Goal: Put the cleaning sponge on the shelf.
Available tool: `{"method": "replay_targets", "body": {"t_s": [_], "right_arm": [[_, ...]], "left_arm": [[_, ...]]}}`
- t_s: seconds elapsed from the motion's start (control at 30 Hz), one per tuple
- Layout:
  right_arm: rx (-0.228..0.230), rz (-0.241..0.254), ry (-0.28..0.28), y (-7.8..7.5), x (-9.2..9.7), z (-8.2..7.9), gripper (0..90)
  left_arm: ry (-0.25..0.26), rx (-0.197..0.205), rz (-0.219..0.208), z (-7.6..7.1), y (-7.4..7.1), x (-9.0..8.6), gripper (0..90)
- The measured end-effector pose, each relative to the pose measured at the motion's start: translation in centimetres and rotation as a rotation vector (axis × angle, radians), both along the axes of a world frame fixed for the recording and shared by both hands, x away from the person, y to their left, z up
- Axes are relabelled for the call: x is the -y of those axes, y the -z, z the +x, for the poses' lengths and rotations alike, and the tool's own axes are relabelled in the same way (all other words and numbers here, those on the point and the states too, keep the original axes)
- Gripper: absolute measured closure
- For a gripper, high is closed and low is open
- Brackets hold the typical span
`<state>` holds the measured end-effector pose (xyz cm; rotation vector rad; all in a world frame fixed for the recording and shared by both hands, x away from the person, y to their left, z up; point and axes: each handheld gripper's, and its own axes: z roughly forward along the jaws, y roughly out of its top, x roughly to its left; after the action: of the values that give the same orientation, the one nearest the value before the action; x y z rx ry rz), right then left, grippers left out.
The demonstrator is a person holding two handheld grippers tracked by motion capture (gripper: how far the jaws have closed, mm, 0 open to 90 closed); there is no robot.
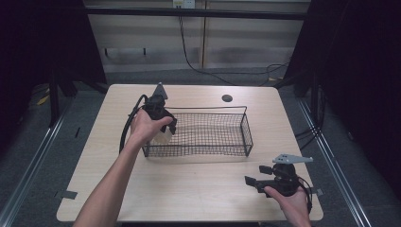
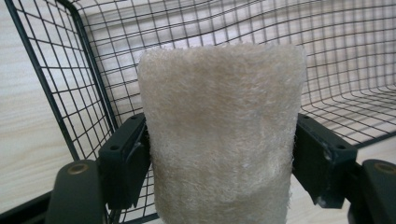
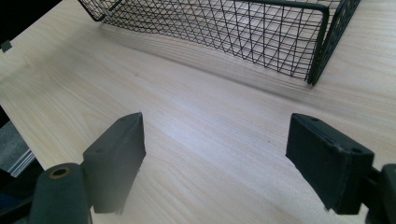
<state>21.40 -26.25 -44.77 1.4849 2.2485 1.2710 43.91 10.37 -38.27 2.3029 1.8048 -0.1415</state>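
The left gripper view shows what the high view half hides behind the hand: the left gripper pinches a cream, fibrous loofah-like sponge cylinder at the left end of the black wire mesh basket. The right gripper hangs spread over the pale wooden table, well apart from the basket's corner.

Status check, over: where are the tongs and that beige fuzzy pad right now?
Left tongs shut on beige fuzzy pad, at wire basket left end. Right tongs open, empty, above bare table. Nothing in the way.
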Motion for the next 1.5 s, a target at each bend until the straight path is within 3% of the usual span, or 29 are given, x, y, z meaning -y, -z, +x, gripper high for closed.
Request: {"method": "replay_targets", "body": {"t_s": [0.2, 0.43, 0.83, 1.13, 1.23, 1.5], "right_arm": [[0.0, 0.0, -0.002, 0.0, 0.0, 0.0, 19.5], [0.0, 0.0, -0.004, 0.0, 0.0, 0.0, 19.4], [-0.007, 0.002, -0.007, 0.1, 0.0, 0.0, 19.4], [-0.006, 0.004, -0.01, 0.1, 0.0, 0.0, 19.3], [-0.009, 0.005, -0.013, 0.1, 0.0, 0.0, 19.1], [-0.011, 0.005, -0.014, 0.1, 0.0, 0.0, 19.0]], "left_arm": [[-0.012, -0.018, 0.037, 0.0, 1.3, 0.8, 27.3], [-0.037, -0.017, 0.071, 0.1, 1.9, 1.3, 27.3], [-0.092, -0.05, 0.092, 0.6, 3.8, 0.9, 27.3], [-0.096, -0.069, 0.118, 0.7, 5.0, 1.5, 27.3], [-0.095, -0.084, 0.101, 0.7, 5.3, 1.7, 27.2], [-0.12, -0.091, 0.106, 0.8, 5.9, 1.5, 27.1]]}}
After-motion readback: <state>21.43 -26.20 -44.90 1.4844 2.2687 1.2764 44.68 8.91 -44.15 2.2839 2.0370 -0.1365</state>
